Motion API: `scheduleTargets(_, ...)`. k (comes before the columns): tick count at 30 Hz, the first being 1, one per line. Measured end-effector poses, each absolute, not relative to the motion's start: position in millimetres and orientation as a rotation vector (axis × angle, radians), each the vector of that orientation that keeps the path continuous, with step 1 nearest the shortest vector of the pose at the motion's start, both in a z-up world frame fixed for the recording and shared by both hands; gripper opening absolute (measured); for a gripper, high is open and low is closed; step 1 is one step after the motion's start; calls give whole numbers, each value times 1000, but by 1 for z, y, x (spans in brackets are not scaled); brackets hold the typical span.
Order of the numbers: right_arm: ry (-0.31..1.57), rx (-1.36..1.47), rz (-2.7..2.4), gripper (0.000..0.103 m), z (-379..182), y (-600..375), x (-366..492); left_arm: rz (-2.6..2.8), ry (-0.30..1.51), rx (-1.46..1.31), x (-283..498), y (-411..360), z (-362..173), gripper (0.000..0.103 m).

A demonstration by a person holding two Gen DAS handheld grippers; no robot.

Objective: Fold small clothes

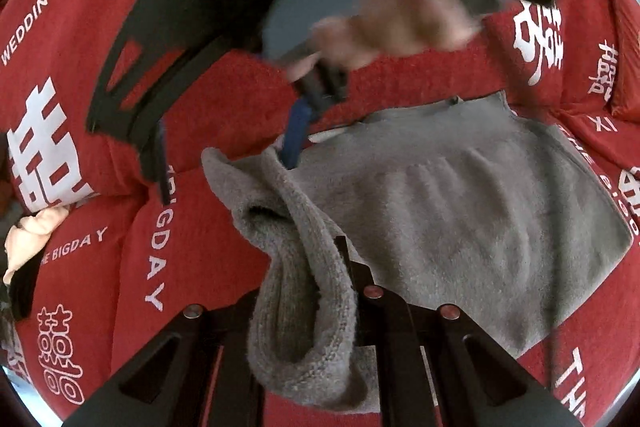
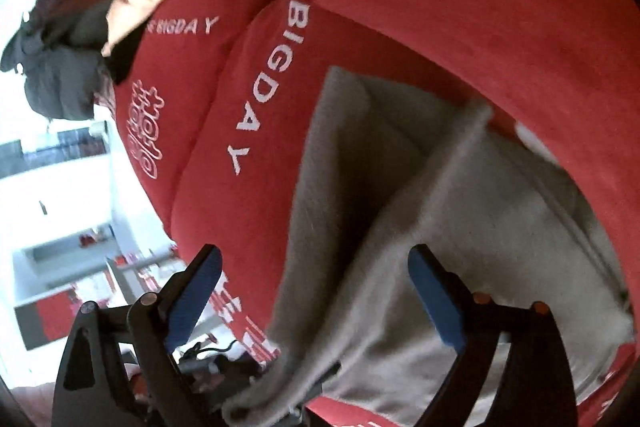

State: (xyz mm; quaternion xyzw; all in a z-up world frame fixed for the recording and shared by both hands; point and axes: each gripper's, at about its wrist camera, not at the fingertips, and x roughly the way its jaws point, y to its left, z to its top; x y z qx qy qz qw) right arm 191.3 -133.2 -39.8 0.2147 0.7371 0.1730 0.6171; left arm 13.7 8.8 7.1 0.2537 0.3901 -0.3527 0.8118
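Left wrist view first. A gray knit garment (image 1: 460, 211) lies on a red bed cover (image 1: 200, 259) with white letters and signs on it. Most of the garment is spread flat on the cover. One part of it is bunched into a thick roll and pulled up off the cover. The left claw (image 1: 340, 291) is closed on that roll, and the gray cloth hangs over its dark fingers. Past the far edge of the garment is the right claw (image 1: 224, 147), blurred. A hand (image 1: 384, 23) is wrapped around its handle. One blue pad (image 1: 296, 135) of it is right by the garment's far corner, and its other finger is far from that one. Some small peach and dark clothes (image 1: 28, 243) lie at the left edge of the bed.

Right wrist view next. The right claw (image 2: 316, 287) is wide open, with its two blue pads far apart. Nothing is held between them. The gray garment (image 2: 460, 227) lies under it on the red cover (image 2: 440, 7), with a folded flap on top. The left pad is over the edge of the bed, and the right pad is over the garment. A pile of other clothes (image 2: 64, 67) is at the far corner of the bed.
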Motion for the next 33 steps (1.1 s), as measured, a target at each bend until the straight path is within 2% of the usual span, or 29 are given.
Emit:
scheduleTargets(4,1722,419,380,93,-51,-118,202,-754,829,540,12,9,9,12)
scheduleTargets(7,1745,347,290,20,-62,-120,200,-752,832,536,12,9,12,12)
scheduleTargets(8,1746,350,271,17,-63,-124,198,-757,833,534,11,9,13,12)
scheduleTargets(17,1445,707,322,16,-5,-191,138,-898,739,579,-29,-5,58,12)
scheduleTargets(27,1052,949,286,16,76,-286,8,-1133,557,697,-112,-68,115,12)
scheduleTargets(33,906,1070,182,16,76,-351,-80,-1251,516,790,-161,-122,108,12)
